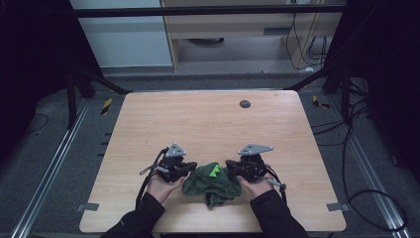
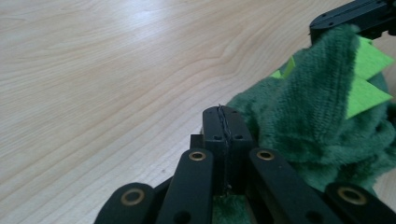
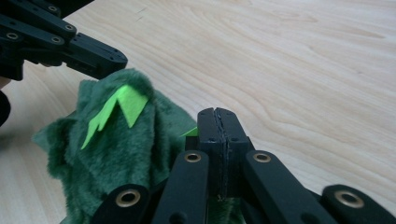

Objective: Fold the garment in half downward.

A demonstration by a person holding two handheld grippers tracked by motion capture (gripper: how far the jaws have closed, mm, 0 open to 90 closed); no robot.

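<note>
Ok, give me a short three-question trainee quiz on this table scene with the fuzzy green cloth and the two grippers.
1. True or false: the left gripper has its jaws shut.
2. What colour are the felt triangles on the fuzzy dark green plush cloth?
3. The small dark round disc on the light wooden table lies: A) near the far edge, B) under the cloth, C) beside the right gripper.

Key: 1 true; 2 bright lime green; 3 A.

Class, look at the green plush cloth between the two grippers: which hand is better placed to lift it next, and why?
Neither clearly; perhaps the right. Both the left gripper and the right gripper are shut at opposite edges of the green cloth, with green fabric showing beneath each one's fingers. The cloth bunches more toward the right gripper.
</note>
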